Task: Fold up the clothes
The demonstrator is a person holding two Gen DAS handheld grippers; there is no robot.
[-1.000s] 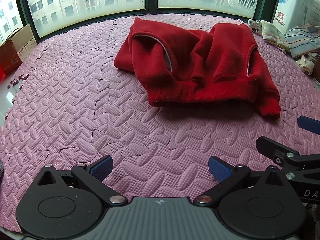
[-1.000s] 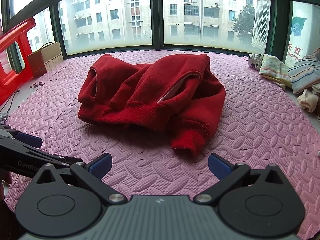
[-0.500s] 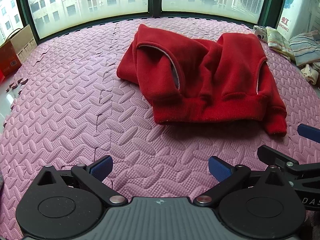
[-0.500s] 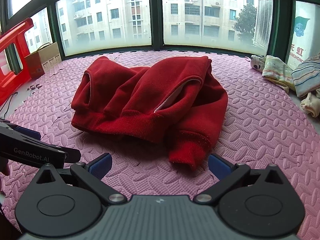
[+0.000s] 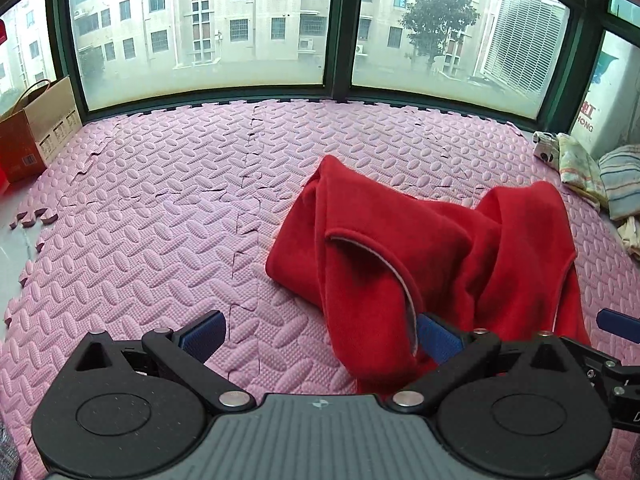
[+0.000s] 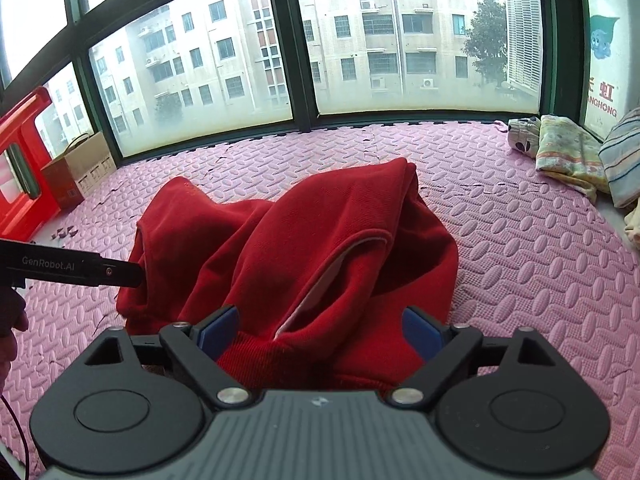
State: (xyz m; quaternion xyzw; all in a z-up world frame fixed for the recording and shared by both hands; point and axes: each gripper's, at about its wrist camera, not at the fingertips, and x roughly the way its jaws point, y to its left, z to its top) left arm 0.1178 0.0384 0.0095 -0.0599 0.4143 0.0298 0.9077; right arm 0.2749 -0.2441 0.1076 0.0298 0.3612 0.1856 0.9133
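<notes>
Sweater (image 6: 304, 248), red fleece, sits rumpled on pink foam mat (image 5: 160, 240); right gripper (image 6: 320, 328) and left gripper (image 5: 320, 336) both spread apart; only right view shows the red stool (image 6: 20, 160).

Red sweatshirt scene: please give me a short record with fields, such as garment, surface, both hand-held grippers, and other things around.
garment: red sweatshirt, crumpled, unfolded, pale lining showing at openings
surface: pink foam mat
left hand-held gripper: open, low at the sweatshirt's near edge, cloth against its right finger
right hand-held gripper: open, the ribbed hem lies between its fingers, not clamped
other clothes: pile at the mat's far right
boxes: cardboard box at the far left by the window
</notes>
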